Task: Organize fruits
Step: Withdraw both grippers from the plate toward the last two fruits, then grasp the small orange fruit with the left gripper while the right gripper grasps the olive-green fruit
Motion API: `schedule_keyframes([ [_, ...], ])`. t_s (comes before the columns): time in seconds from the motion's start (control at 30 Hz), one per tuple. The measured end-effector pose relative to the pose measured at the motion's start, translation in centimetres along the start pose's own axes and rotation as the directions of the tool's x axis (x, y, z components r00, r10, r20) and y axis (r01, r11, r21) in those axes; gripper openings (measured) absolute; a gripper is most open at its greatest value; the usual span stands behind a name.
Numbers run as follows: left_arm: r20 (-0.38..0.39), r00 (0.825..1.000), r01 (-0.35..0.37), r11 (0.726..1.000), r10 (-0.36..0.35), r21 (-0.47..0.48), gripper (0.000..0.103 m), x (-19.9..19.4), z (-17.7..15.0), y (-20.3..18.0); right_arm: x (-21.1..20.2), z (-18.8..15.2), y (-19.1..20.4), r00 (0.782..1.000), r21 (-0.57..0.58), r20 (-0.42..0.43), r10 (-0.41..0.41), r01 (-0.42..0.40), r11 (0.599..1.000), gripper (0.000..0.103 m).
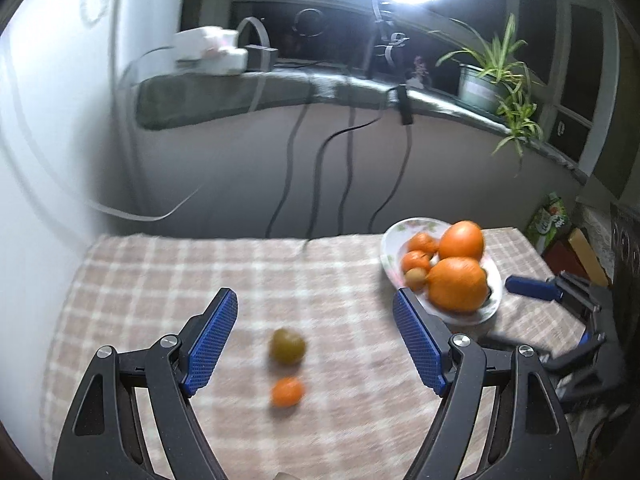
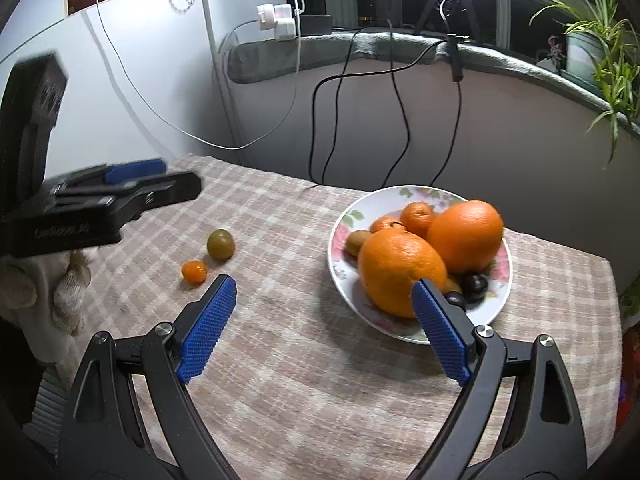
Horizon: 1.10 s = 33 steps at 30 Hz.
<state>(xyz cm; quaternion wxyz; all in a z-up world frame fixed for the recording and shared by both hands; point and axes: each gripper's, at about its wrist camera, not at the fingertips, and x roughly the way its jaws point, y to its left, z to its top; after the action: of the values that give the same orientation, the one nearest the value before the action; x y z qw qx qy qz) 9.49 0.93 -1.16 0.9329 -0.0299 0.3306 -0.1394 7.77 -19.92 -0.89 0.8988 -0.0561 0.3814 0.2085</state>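
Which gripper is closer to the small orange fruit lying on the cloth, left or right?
Left. The left gripper, open, hovers over the small orange fruit, which lies between its fingers. The right gripper, open, sits farther away by the plate.

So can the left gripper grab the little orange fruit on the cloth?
Probably yes. The left gripper is open and empty, the little orange fruit lies between its fingers' lines, and only the greenish fruit sits just beyond it.
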Motion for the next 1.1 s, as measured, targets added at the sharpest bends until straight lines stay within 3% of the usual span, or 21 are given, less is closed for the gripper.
schedule_keyframes([
  [0.2,-0.042,0.998,-0.039,0.997,0.037,-0.061,0.079,-1.0,-2.3,3.7,1.7,0.6,0.7,0.998,0.011,-0.03,0.062,-0.061,0.998,0.092],
  [0.33,-0.083,0.996,-0.049,0.994,0.04,-0.1,0.069,-1.2,-4.2,5.3,2.9,0.8,1.6,0.993,0.004,-0.057,0.1,-0.099,0.995,0.092],
  [0.77,-0.158,0.986,0.035,0.994,-0.052,-0.107,0.055,0.8,-6.7,3.7,6.7,2.4,4.9,0.977,-0.046,-0.123,0.173,-0.18,0.983,0.091],
  [1.1,-0.196,0.977,0.062,0.991,-0.085,-0.12,0.044,3.1,-7.1,3.4,10.9,2.9,6.8,0.961,-0.052,-0.184,0.206,-0.218,0.974,0.066],
])
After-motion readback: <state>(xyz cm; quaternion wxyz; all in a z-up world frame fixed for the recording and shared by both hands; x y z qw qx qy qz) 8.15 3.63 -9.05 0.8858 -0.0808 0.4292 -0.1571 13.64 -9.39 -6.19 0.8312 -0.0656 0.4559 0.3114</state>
